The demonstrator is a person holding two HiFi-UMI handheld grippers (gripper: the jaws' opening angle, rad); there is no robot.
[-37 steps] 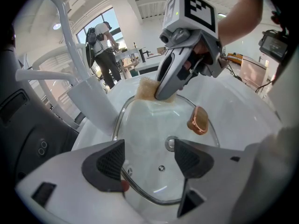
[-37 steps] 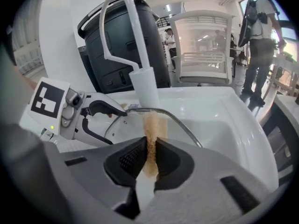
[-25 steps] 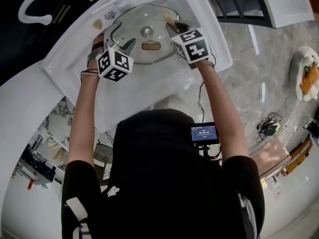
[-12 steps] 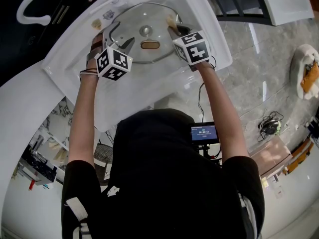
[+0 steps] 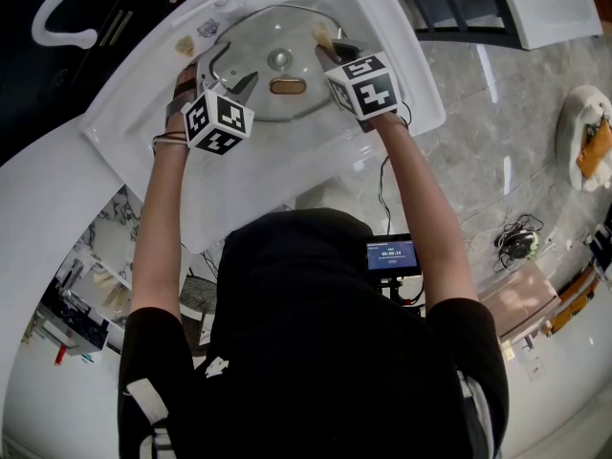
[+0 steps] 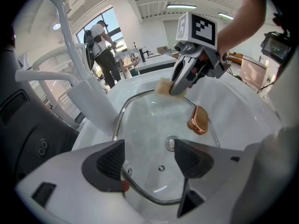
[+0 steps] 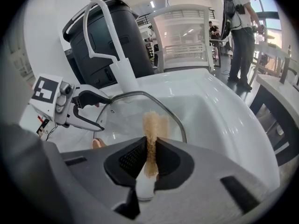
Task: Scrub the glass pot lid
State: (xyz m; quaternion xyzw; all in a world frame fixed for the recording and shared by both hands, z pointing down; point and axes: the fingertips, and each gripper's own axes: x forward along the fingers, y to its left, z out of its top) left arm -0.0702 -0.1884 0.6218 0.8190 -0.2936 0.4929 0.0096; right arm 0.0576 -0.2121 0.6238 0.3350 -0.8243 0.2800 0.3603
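Round glass pot lid (image 5: 263, 41), clear, with a metal rim, lying in the white basin (image 5: 316, 151). Small metal disc at its centre, a copper-coloured oval just beside that, a tiny vent hole nearer the edge. Near rim running between the spread jaws of the left gripper (image 6: 148, 160). Tan sponge (image 7: 152, 125), thin and upright, pinched between the closed jaws of the right gripper (image 7: 149, 153), free end at the lid's far rim.
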